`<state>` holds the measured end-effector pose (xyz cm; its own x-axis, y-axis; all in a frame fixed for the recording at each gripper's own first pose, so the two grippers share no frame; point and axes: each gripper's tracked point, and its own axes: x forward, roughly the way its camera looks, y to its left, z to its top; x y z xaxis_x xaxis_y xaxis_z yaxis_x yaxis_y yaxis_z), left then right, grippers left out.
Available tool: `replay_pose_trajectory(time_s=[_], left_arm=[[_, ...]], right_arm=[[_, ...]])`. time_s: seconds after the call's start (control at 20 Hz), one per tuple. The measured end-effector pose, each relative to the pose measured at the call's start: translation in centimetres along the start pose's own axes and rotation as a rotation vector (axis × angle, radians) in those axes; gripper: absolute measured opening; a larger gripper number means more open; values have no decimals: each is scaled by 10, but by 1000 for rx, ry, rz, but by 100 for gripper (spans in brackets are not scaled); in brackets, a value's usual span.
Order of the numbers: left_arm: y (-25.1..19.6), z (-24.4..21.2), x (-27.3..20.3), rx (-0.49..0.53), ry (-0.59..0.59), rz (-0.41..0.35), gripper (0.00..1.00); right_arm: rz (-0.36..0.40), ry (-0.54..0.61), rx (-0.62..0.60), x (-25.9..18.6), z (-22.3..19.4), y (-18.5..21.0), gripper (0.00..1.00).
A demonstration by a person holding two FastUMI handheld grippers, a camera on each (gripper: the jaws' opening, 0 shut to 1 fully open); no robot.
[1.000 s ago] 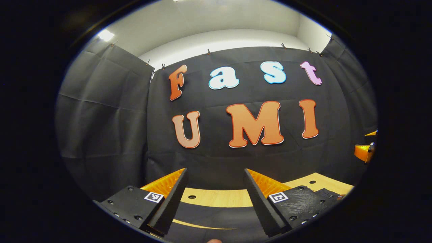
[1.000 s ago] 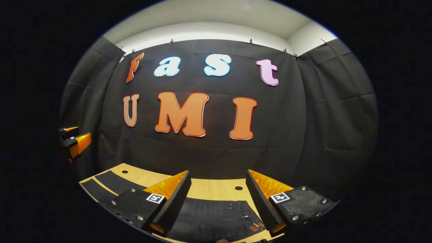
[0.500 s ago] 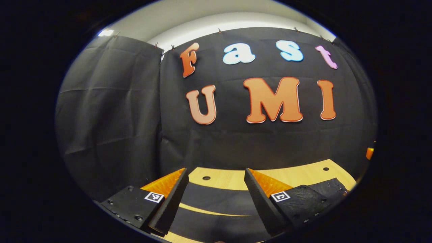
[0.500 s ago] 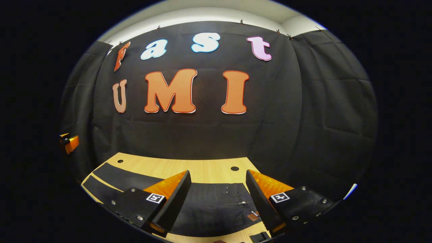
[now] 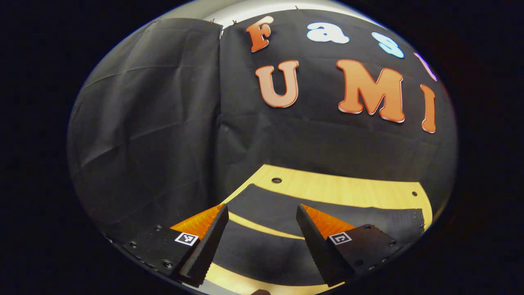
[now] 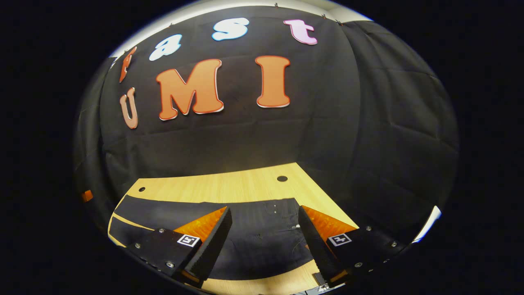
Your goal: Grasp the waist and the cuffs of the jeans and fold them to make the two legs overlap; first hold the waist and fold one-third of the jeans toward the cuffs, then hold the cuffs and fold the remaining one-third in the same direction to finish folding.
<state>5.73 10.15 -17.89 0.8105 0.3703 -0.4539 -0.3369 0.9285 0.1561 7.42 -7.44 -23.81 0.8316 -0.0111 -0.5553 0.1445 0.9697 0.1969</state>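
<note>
Dark jeans [image 5: 364, 214] lie flat on the light wooden table [image 5: 339, 188]. In the left gripper view the two legs run side by side, with a thin strip of table between them. My left gripper [image 5: 261, 209] hovers open just above the legs near their left end. In the right gripper view the upper part of the jeans [image 6: 262, 241], with small rivets, lies under my right gripper [image 6: 265, 209]. That gripper is open too, with nothing between its fingers. The jeans' right edge sits close to its right finger.
The black cloth wall stands close behind the table on the far side and on both ends. Small round holes [image 5: 276, 180] [image 6: 282, 178] mark the tabletop behind the jeans. Bare wood [image 6: 221, 188] lies between jeans and wall. The table's near edge shows below the jeans.
Both grippers have tipped down and come lower toward the table, so more tabletop and jeans show. The left view has swung leftward, the right view rightward. Both stay open.
</note>
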Motion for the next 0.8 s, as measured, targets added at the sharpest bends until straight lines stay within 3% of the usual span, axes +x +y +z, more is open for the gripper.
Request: replay_pose_trajectory(time_s=[0.15,0.45,0.8], left_arm=[[21,-23,22,35,81,30,99],[48,-107,55,-102,411,51,100],[52,-124,73,-119,597,104,100]], right_arm=[[-45,103,57,9,-26,-13,98],[-150,377,242,35,-100,-46,98],[-256,565,480,52,-164,-78,96]])
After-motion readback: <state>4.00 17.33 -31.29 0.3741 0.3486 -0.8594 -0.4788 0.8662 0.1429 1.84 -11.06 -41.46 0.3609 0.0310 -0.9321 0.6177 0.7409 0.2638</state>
